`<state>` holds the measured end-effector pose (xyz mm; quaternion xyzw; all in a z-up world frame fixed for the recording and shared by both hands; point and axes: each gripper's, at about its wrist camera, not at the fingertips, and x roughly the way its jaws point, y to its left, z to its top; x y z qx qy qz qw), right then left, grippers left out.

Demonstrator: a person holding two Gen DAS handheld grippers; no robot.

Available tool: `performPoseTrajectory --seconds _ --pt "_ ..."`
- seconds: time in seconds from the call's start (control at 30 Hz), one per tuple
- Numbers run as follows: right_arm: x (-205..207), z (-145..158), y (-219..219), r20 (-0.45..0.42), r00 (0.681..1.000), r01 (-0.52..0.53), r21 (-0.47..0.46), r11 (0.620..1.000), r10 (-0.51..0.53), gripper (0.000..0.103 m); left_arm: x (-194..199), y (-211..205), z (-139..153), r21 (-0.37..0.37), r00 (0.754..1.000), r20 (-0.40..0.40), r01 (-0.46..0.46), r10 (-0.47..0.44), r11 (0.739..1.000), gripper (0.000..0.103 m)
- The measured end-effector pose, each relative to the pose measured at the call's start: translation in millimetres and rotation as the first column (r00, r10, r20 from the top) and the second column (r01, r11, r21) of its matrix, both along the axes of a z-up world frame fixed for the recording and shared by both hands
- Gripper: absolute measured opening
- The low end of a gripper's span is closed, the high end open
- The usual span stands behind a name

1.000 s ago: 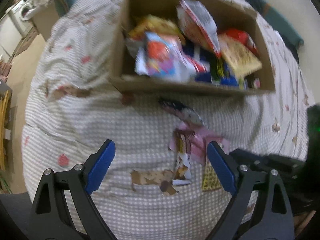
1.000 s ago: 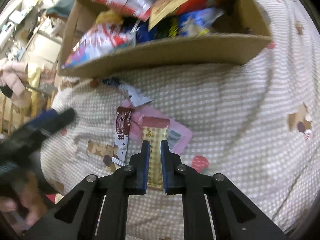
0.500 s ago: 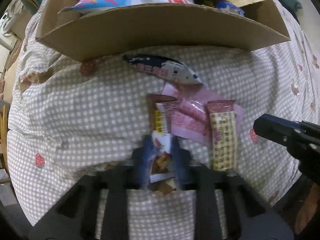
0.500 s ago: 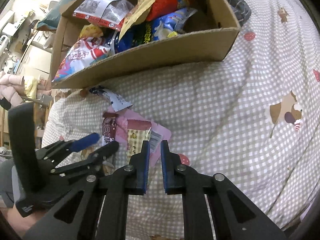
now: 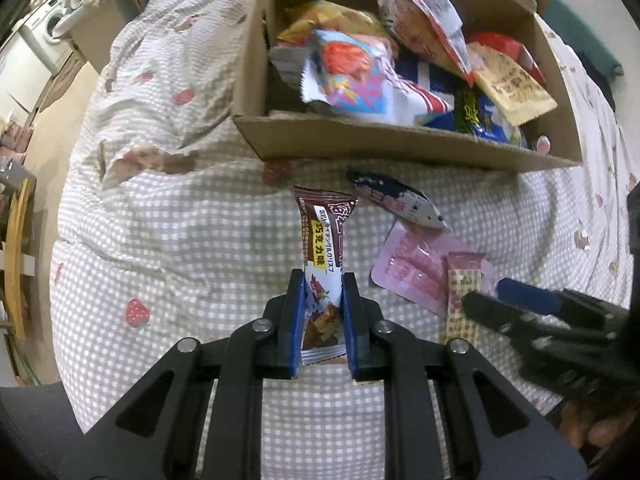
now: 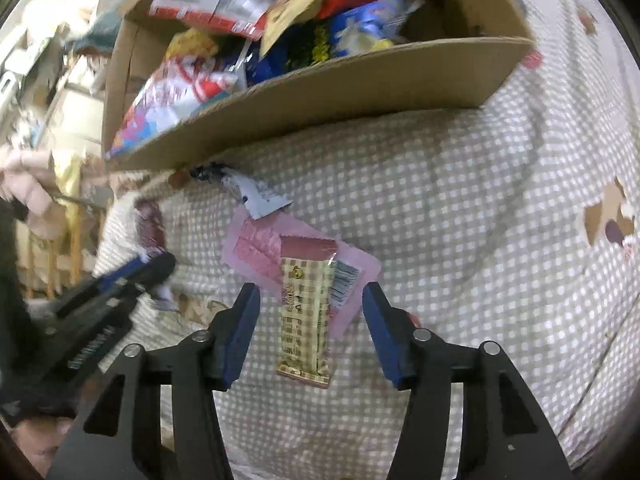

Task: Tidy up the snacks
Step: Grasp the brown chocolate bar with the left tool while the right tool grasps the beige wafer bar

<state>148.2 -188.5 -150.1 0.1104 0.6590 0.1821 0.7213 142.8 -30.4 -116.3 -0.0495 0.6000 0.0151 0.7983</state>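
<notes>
While most of the snacks are already piled inside the cardboard box (image 5: 400, 148) on the checked bedspread (image 5: 160, 240), a few packets are left lying in front of it, so the task is judged well advanced but unfinished. The brown chocolate wafer bar (image 5: 326, 240) is pinched at its lower end by the left claw (image 5: 322, 320), whose blue pads are pressed against the wrapper; its upper end is seen standing clear of the bedspread, short of the box wall. The right claw (image 6: 310, 328) is spread and its jaws are opening, with the beige checked bar (image 6: 306, 312) lying between them untouched by either pad. That bar is laid across a flat pink packet (image 6: 256, 248), and a dark blue and white wrapper (image 6: 244, 188) is found just below the box's near wall. By this reckoning, four items remain to be boxed: one gripped, one framed for a grasp, two not yet addressed.
</notes>
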Motion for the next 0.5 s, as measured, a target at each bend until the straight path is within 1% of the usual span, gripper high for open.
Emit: performPoseTrajectory --seconds 0.1,0.17,0.2,0.27,0.3,0.4,0.5 --pt "-2.9 -8.0 23.5 0.011 0.997 -0.072 -0.078 0.994 0.073 0.057 -1.7 1.1 6.1 0.009 1.0 0.015 0.0 0.0 1.0 0.014" --pt "-6.0 -15.5 37.2 0.016 0.992 -0.121 -0.159 0.98 0.125 0.056 -3.9 4.3 7.2 0.018 1.0 0.021 0.006 -0.006 1.0 0.014" --pt "-7.2 -17.3 41.3 0.023 0.989 -0.138 -0.195 0.971 0.146 0.054 -2.1 3.6 7.3 0.024 1.0 0.021 0.009 -0.01 1.0 0.014" --pt "-9.0 -16.3 43.0 0.042 0.986 -0.147 -0.241 0.959 0.162 0.043 2.1 5.2 0.3 0.025 1.0 0.016 0.012 -0.012 1.0 0.014" --pt "-9.3 -14.7 40.7 0.047 0.986 -0.143 -0.24 0.96 0.158 0.033 -1.2 3.0 0.4 0.025 1.0 0.014 0.012 -0.013 1.0 0.014" --pt "-10.2 -10.1 31.5 0.047 0.988 -0.131 -0.215 0.968 0.144 0.029 3.5 0.8 -0.9 0.03 1.0 0.012 0.015 -0.016 0.999 0.014" --pt "-11.1 -4.3 17.0 0.04 0.994 -0.099 -0.155 0.983 0.106 0.029 6.2 0.2 -0.8 0.037 1.0 0.02 0.012 -0.013 0.999 0.014"
